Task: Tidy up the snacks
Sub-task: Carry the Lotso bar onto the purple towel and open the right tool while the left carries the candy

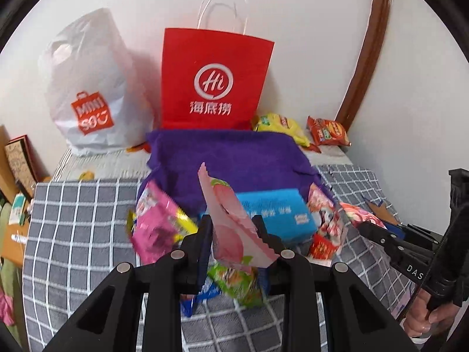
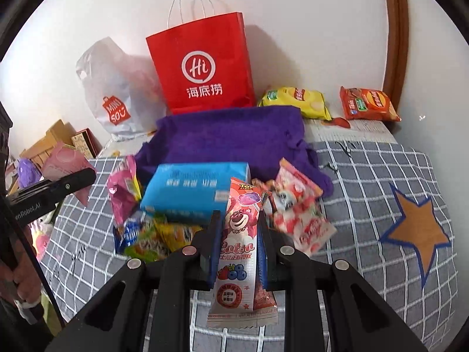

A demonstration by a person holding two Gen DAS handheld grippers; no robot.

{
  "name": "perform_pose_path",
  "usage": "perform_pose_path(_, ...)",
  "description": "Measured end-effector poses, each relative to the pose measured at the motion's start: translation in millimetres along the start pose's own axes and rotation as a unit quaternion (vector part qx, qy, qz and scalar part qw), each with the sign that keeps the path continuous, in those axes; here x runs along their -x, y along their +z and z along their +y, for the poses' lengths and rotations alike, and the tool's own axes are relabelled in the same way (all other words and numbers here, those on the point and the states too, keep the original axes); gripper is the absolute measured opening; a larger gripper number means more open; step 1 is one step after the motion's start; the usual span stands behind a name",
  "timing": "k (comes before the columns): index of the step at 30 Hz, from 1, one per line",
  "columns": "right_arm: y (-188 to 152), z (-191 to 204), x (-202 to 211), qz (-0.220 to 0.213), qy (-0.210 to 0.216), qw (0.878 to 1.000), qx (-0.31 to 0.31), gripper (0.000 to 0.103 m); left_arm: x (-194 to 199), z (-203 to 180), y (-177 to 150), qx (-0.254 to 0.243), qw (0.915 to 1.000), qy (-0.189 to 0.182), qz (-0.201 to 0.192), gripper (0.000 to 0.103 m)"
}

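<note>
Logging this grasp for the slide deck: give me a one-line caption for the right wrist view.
Right tool clamps a pink Lotso snack packet above the snack pile beside a blue tissue pack.

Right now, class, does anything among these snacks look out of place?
Yes: the yellow chip bag and orange chip bag lie by the wall, apart from the main snack pile around the blue box.
</note>
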State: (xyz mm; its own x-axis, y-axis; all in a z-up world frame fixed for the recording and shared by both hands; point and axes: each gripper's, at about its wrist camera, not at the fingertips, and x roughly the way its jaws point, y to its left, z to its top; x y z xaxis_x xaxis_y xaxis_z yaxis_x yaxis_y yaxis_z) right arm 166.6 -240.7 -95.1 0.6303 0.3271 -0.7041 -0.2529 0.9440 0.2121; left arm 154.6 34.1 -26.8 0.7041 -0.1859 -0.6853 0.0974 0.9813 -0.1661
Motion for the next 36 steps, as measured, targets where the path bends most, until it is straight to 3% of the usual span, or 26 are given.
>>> perform_pose_path(13,74.7,4.4,-41.0,-0.014,-0.019,1.0,0.02,0.021,-40.8,-2.2,59.4,-0.017,0.9998,0.006,-0.006,0.026)
perform_pose_path(27,147.8,-0.8,-107.8,-0.031,-0.012,0.999,0.026,0.021,-114.2,22.5,117.5,-0.009,0.9996,0.025,0.012,0.026)
perform_pose_path(36,170.8,-15.4,-158.4,-0.019,-0.02,0.999,0.017,0.021,-172.7,46.6,122.7,0.019,0.9984,0.024,0.048,0.026)
